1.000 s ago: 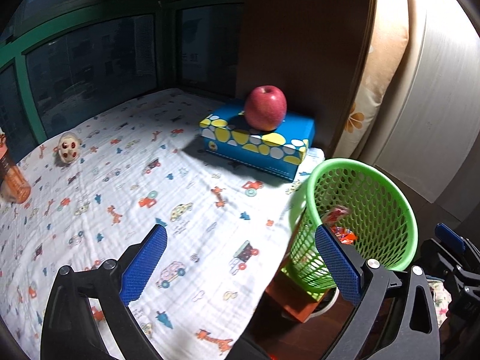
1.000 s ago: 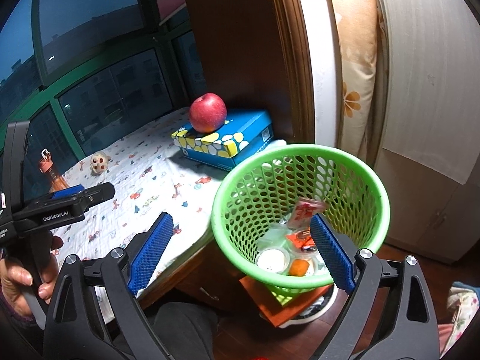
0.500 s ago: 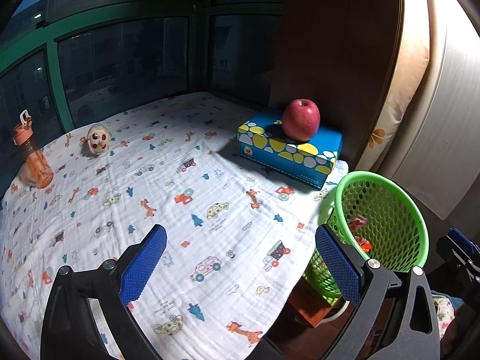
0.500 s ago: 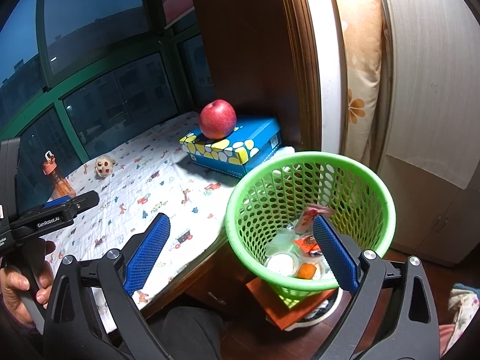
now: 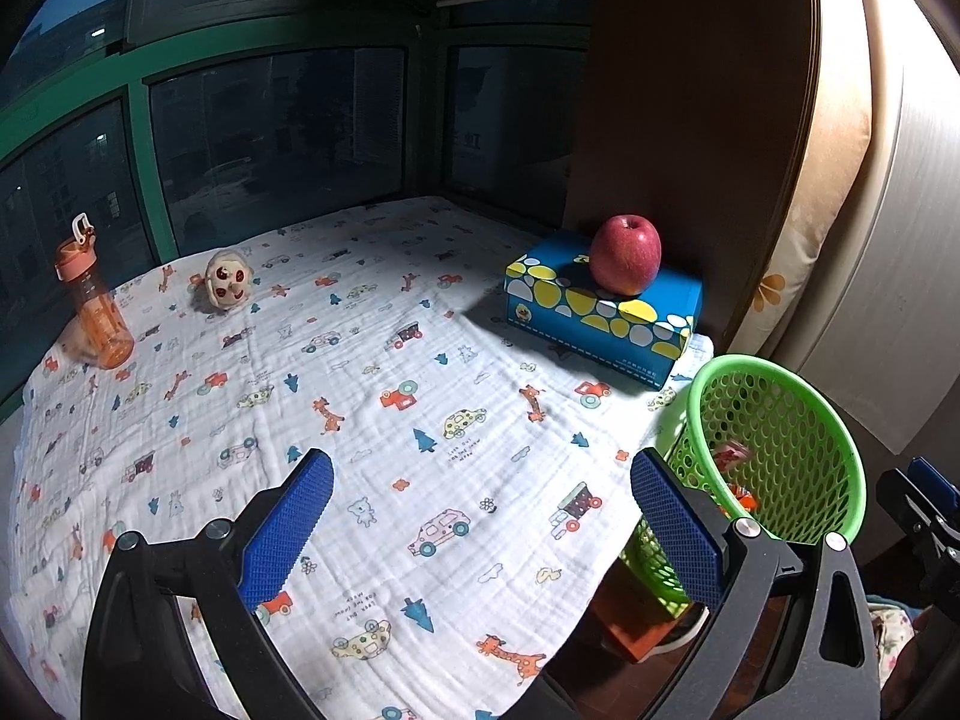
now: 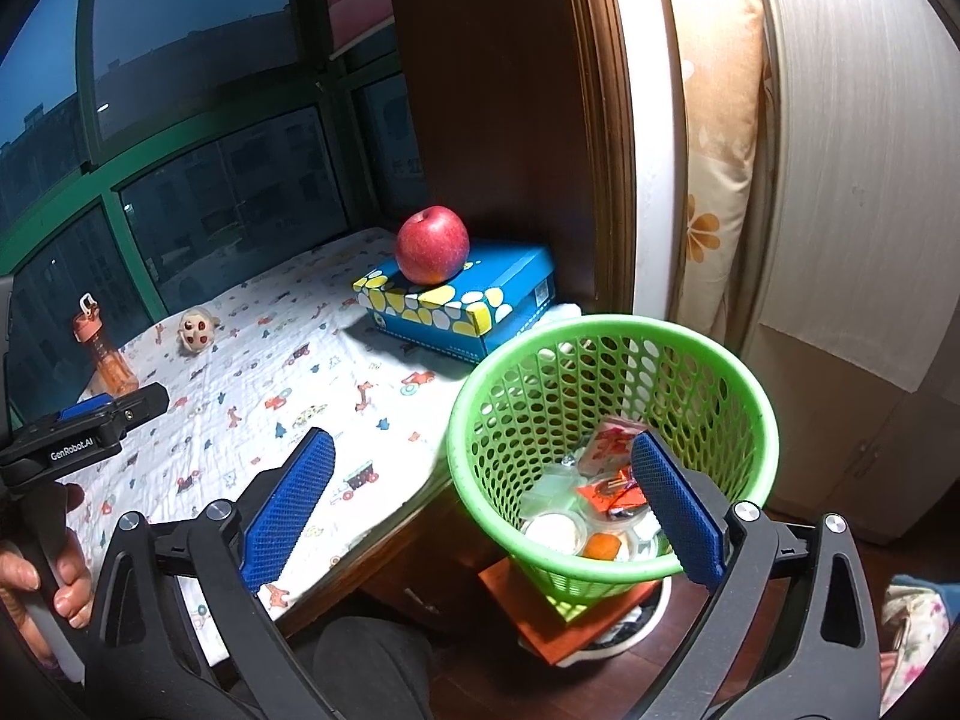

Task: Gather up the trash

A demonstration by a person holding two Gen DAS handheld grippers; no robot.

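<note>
A green mesh basket (image 6: 606, 333) stands on the floor beside the bed; it also shows in the left wrist view (image 5: 840, 450). Inside it lie wrappers and small cups of trash (image 6: 594, 504). My left gripper (image 5: 480, 531) is open and empty above the patterned bed sheet (image 5: 360, 396). My right gripper (image 6: 480, 510) is open and empty, held near the basket's near-left rim. The left gripper's body (image 6: 84, 429) shows at the left of the right wrist view.
A red apple (image 5: 625, 262) sits on a blue tissue box (image 5: 600, 315) at the bed's far right. An orange bottle (image 5: 93, 300) and a small round toy (image 5: 227, 287) stand at the far left. A wooden panel (image 6: 516, 120) and a wardrobe (image 6: 870, 180) rise behind the basket.
The left gripper has drawn back and turned left, so more of the bed and the bottle show. The right gripper has drawn back and shifted left a little. Both stayed open.
</note>
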